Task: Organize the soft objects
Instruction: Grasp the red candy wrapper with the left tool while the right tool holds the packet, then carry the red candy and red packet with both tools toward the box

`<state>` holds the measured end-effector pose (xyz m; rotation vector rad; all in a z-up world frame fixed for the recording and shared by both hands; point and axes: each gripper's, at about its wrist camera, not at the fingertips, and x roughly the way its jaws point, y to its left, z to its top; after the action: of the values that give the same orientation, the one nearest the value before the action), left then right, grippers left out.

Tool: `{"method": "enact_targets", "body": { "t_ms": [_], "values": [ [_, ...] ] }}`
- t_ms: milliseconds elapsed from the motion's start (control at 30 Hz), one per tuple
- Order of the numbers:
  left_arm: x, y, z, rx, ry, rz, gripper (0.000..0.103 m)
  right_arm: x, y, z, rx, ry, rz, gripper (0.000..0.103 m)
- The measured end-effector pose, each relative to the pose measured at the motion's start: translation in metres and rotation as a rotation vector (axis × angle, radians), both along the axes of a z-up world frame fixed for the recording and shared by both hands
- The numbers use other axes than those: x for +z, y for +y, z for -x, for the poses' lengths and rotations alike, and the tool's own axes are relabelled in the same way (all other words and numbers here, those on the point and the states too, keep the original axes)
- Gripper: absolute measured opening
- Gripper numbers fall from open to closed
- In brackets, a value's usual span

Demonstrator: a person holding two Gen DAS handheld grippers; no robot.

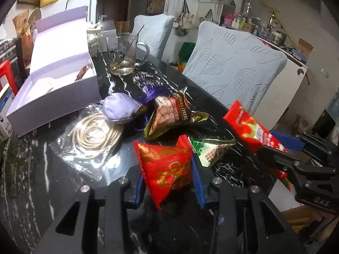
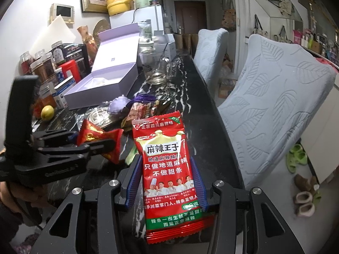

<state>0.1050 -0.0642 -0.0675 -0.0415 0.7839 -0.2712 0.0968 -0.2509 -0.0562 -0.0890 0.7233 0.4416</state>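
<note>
The left gripper (image 1: 168, 187) is clamped on a red pyramid-shaped pouch with gold print (image 1: 167, 167), its blue pads pressed against both sides; the pouch's lower tip hangs between the fingers. In the right wrist view the same left gripper (image 2: 93, 146) shows side-on, and its black fingers hide the middle of the red pouch (image 2: 99, 136).

The right gripper (image 2: 166, 185) holds a flat red spicy-strip snack packet (image 2: 167, 169) upright between its blue pads; the packet's bottom edge crumples below the fingers. Seen from the left wrist, the right gripper (image 1: 275, 144) enters from the right and covers the lower end of that packet (image 1: 250, 127).

Just ahead of the left gripper, on the black marble table (image 1: 31, 169), lies a green-and-white pyramid sachet (image 1: 208, 149), partly tucked behind the red pouch. Beyond it sits a brown cereal sachet (image 1: 171, 112); its label is only partly legible. Ahead and to the left lie a lavender fabric sachet (image 1: 119, 110) with a purple tassel (image 1: 152, 93) and a coil of cream cord in a clear bag (image 1: 95, 135).

Farther left stands an open lilac gift box (image 1: 61, 80); its contents are pale and hard to make out. A glass mug (image 1: 127, 55) with a spoon stands behind it. Two chairs with pale blue leaf-pattern covers (image 1: 233, 63) line the far side of the table. A yellow-green fruit (image 2: 47, 112) rests near the jars.
</note>
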Motion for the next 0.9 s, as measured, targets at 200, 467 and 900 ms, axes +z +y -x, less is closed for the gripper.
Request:
{"method": "enact_targets", "body": {
  "t_ms": [200, 467, 900],
  "values": [
    [0.010, 0.011, 0.017, -0.007, -0.027, -0.009, 0.037, -0.003, 0.006, 0.008, 0.019, 0.005, -0.004, 0.045],
    [0.023, 0.033, 0.041, 0.003, -0.066, -0.027, 0.037, -0.007, 0.030, 0.020, 0.079, 0.014, -0.026, 0.045],
    [0.043, 0.069, 0.046, -0.005, -0.098, -0.002, 0.037, 0.001, 0.071, 0.021, 0.161, 0.039, -0.078, 0.045]
  ]
}}
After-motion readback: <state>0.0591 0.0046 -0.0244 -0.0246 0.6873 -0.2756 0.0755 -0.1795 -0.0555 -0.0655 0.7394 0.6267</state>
